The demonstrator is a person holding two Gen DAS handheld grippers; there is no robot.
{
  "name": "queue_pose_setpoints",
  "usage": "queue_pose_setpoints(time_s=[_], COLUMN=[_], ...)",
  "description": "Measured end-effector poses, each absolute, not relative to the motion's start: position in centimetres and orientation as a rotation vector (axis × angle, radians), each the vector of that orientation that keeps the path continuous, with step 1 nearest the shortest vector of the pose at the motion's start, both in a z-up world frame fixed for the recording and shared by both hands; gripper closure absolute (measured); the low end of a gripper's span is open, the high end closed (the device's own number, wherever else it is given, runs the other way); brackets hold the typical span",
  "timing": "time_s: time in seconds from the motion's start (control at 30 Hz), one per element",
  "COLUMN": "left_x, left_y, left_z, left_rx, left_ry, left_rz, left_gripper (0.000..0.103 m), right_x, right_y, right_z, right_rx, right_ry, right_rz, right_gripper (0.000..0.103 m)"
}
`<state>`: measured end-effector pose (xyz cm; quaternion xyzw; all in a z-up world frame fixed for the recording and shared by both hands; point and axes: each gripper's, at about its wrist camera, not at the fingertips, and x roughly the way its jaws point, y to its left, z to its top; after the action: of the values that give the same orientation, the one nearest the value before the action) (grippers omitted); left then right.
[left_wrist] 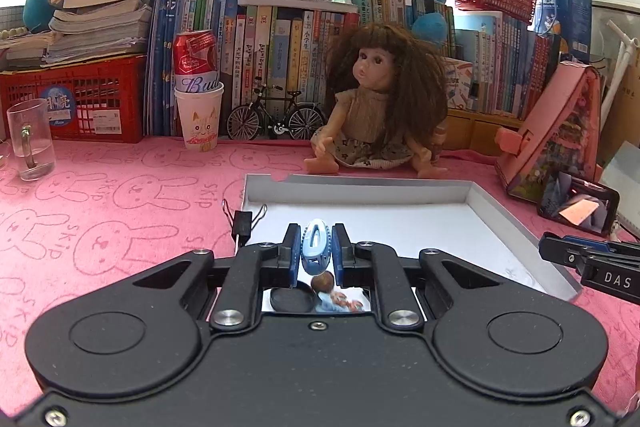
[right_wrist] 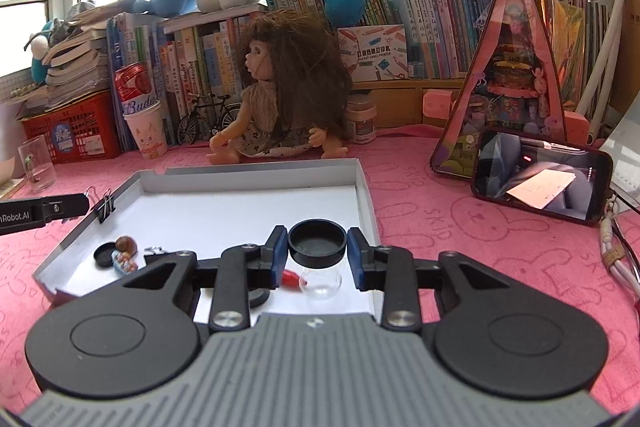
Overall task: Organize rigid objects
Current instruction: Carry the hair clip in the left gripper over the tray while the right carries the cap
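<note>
Clip point(left_wrist: 316, 247), light blue, is squeezed tight between the blue pads of the left gripper point(left_wrist: 316, 251), up over the white tray point(left_wrist: 360, 189). Right gripper point(right_wrist: 317, 255) pinches a black lid point(right_wrist: 317, 242) above the same tray. Down inside it lie a glass jar point(right_wrist: 322, 283), a red bit point(right_wrist: 291, 278), a small black cap point(right_wrist: 105, 254) and a little toy point(right_wrist: 125, 254). A doll point(left_wrist: 380, 103) sits behind the tray on the pink cloth point(left_wrist: 120, 207).

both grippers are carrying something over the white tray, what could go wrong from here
1. The left gripper pinches the light-blue plastic hair claw by its narrow sides; it could twist out.
2. The right gripper holds the round black lid above the clear glass jar; a drop might knock it across the white tray.
</note>
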<state>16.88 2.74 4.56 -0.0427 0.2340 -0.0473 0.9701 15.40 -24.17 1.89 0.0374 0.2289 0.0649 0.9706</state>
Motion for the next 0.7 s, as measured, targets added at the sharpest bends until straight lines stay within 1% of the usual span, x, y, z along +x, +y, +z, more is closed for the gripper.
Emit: queue_pose_setpoints(time_s=[0.27, 0.7], left_x=[20.4, 21.6], left_y=[2.7, 1.7], left_z=[3.3, 1.6], left_rx=[-0.070, -0.039], left_ry=[0.529, 0.575], left_rz=[-0.082, -0.079], left_gripper=[0.088, 0.088], right_x=[18.7, 20.2], right_y=[-24.3, -23.5], right_z=[0.7, -0.4], right_rx=[0.127, 0.110], right_ry=[0.520, 0.553], right_rz=[0.111, 0.105], right_gripper=[0.066, 0.066])
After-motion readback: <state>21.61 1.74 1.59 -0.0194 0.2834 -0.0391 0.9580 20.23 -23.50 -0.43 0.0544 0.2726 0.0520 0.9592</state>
